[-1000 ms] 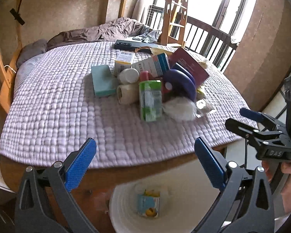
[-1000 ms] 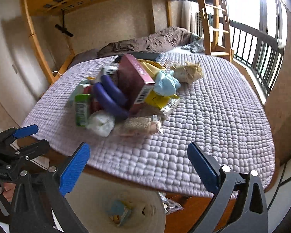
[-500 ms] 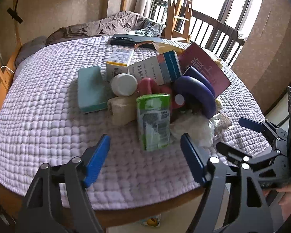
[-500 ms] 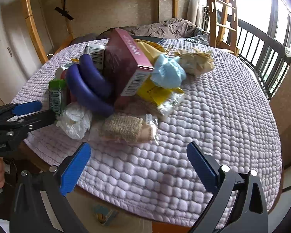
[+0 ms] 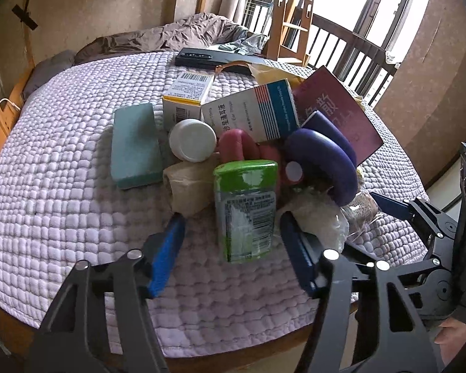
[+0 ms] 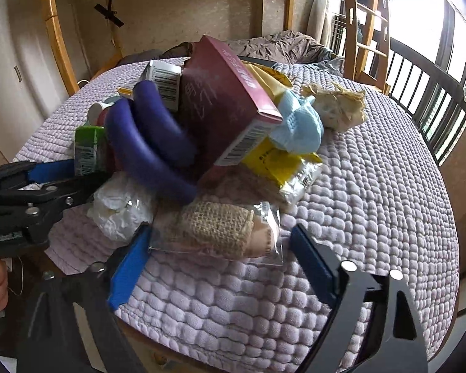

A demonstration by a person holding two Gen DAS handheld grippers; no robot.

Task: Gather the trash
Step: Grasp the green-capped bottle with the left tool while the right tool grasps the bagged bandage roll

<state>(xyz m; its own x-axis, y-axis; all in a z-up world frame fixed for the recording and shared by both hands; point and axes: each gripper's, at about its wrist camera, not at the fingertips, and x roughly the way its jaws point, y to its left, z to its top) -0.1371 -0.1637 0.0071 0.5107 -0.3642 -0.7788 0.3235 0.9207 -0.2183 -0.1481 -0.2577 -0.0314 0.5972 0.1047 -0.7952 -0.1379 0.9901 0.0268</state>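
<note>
A lilac quilted bed cover (image 5: 62,186) spreads beneath a heap of household trash piled toward its near edge. Rising tallest from the heap, a maroon cardboard box with a barcode (image 6: 229,105) leans tilted, and a curved purple foam cushion (image 6: 149,143) rests against its left face. Left of the maroon box lie a white-and-blue medicine carton with red stripes (image 5: 251,112), a flat teal rectangular block (image 5: 135,146) and a green-topped drink carton (image 5: 246,208) lying on its side, its base pointing toward the bed's near edge. On the maroon box's right side sit a crumpled pale blue face mask (image 6: 298,121) and a yellow snack wrapper (image 6: 282,168). In front of the maroon box, a clear plastic bag holding burlap-textured cloth (image 6: 220,230) lies beside a wad of crumpled white tissue (image 6: 121,211). The left gripper (image 5: 233,248), jaws spread wide, has the green-topped drink carton between its blue pads without touching it. The right gripper (image 6: 220,267), also spread apart, has its blue pads on either side of the burlap bag's near edge, the left pad just beside the bag's corner
</note>
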